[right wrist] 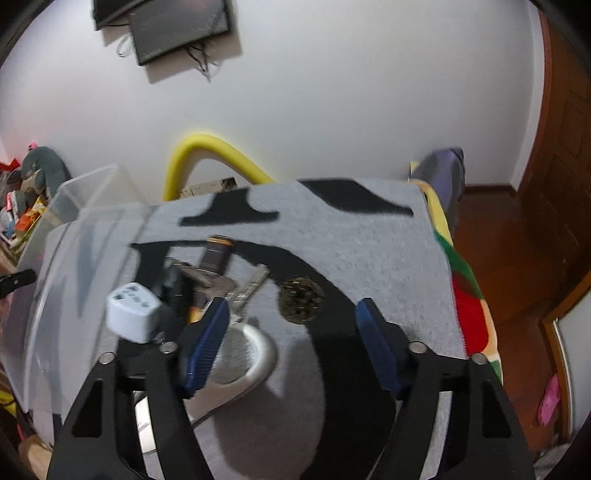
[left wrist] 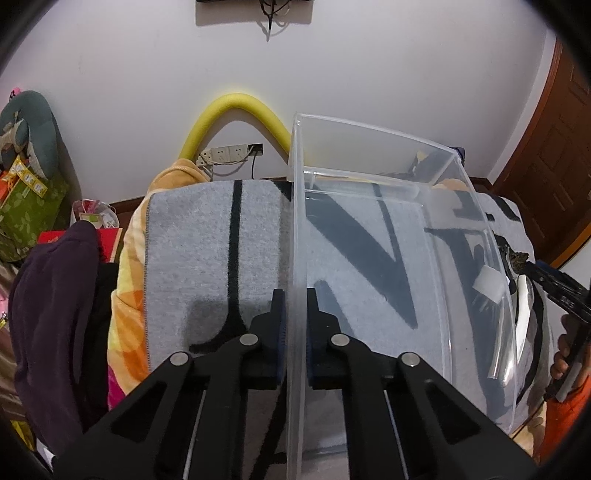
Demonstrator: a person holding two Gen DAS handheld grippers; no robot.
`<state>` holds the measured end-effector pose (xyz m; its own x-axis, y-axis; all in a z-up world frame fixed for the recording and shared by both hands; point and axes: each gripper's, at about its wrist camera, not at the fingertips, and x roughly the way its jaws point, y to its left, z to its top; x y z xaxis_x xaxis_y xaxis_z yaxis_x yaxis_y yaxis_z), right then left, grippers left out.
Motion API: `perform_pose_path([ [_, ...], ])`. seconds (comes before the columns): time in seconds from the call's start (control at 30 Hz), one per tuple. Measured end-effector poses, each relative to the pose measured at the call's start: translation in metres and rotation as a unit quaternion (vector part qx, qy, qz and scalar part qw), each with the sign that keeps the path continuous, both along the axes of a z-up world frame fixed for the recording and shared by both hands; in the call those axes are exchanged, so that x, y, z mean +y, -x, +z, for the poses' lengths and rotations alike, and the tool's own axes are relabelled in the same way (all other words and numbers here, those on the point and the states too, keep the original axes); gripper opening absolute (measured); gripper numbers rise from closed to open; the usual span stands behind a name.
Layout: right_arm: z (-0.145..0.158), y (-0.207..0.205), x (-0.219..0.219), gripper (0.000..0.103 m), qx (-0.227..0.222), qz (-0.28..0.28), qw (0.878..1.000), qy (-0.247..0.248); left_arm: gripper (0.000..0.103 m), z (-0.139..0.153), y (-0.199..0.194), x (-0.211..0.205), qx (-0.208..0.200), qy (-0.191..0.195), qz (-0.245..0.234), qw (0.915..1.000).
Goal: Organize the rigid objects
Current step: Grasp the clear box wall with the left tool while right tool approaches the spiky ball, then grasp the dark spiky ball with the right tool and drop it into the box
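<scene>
Left gripper (left wrist: 294, 299) clenched on clear bin (left wrist: 373, 206) wall, steadying it. Right gripper (right wrist: 293, 314) hung released over keys (right wrist: 242, 291) mid-mat (right wrist: 388, 251); next: descend, pinch, lift.

Setting: a lived-in room of a home, likely a bedroom or spare room.
- Plain white wall (left wrist: 369, 74) ahead of both grippers, with a dark screen (right wrist: 181, 29) mounted high on it, cables hanging below.
- Wall sockets (left wrist: 225, 153) low ahead, beside a bent yellow foam tube (left wrist: 240, 107).
- Brown panelled wooden door (left wrist: 554, 166) far right, wooden floor (right wrist: 491, 236) below it.
- Work surface directly under the grippers: grey and black blanket (left wrist: 192, 240) over a bright patchwork blanket (right wrist: 472, 295).
- Left: plush toy (left wrist: 33, 125), green gift box (left wrist: 29, 210), dark clothing (left wrist: 55, 314) heaped.
</scene>
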<state>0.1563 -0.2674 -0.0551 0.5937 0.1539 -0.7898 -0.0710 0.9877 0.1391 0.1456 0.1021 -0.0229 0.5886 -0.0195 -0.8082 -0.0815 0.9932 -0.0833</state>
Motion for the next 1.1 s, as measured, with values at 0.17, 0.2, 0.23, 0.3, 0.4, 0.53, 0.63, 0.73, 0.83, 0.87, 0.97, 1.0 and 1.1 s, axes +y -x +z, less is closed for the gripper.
perform_pose_path([
  [0.17,-0.011,-0.013,-0.007,0.048,0.019,-0.007,1.0,-0.011,0.005,-0.002,-0.002,-0.002,0.002,-0.001,0.001,1.0],
  [0.2,-0.013,-0.015,-0.006,0.045,0.021,-0.006,1.0,-0.011,0.005,-0.003,-0.003,-0.001,0.002,0.003,0.001,1.0],
  [0.23,-0.014,-0.016,-0.006,0.044,0.023,-0.004,1.0,-0.01,0.005,-0.004,-0.003,0.0,0.003,0.008,0.002,1.0],
  [0.3,-0.015,-0.018,-0.004,0.038,0.022,0.002,1.0,-0.007,0.005,-0.004,-0.003,0.0,0.002,0.012,0.005,0.9999],
  [0.4,-0.013,-0.018,0.0,0.028,0.014,0.009,1.0,-0.001,0.005,-0.004,-0.003,0.0,0.002,0.008,0.006,0.9999],
  [0.53,-0.006,-0.016,0.005,0.028,0.0,0.013,1.0,0.006,0.005,-0.004,-0.003,0.0,0.003,0.009,0.007,0.9999],
  [0.63,0.006,-0.011,0.007,0.028,-0.015,0.015,1.0,0.006,0.005,-0.004,-0.003,-0.001,0.003,0.006,0.008,0.9999],
  [0.73,0.023,-0.004,0.013,0.028,-0.035,0.025,0.999,0.004,0.005,-0.004,-0.003,-0.001,0.003,0.006,0.008,0.9999],
  [0.83,0.043,0.002,0.025,0.028,-0.058,0.044,0.997,0.005,0.005,-0.004,-0.003,-0.001,0.003,0.006,0.008,0.9999],
  [0.87,0.049,0.005,0.031,0.028,-0.066,0.051,0.996,0.004,0.005,-0.004,-0.003,-0.001,0.003,0.006,0.008,0.9999],
  [0.97,0.065,0.013,0.051,0.028,-0.086,0.074,0.994,-0.006,0.005,-0.004,-0.003,-0.001,0.003,0.006,0.007,1.0],
  [1.0,0.071,0.015,0.058,0.028,-0.092,0.082,0.992,-0.01,0.005,-0.004,-0.003,-0.001,0.004,0.006,0.007,0.9999],
  [1.1,0.083,0.018,0.082,0.028,-0.107,0.109,0.988,-0.017,0.005,-0.006,-0.003,-0.002,0.008,0.006,0.006,0.9999],
])
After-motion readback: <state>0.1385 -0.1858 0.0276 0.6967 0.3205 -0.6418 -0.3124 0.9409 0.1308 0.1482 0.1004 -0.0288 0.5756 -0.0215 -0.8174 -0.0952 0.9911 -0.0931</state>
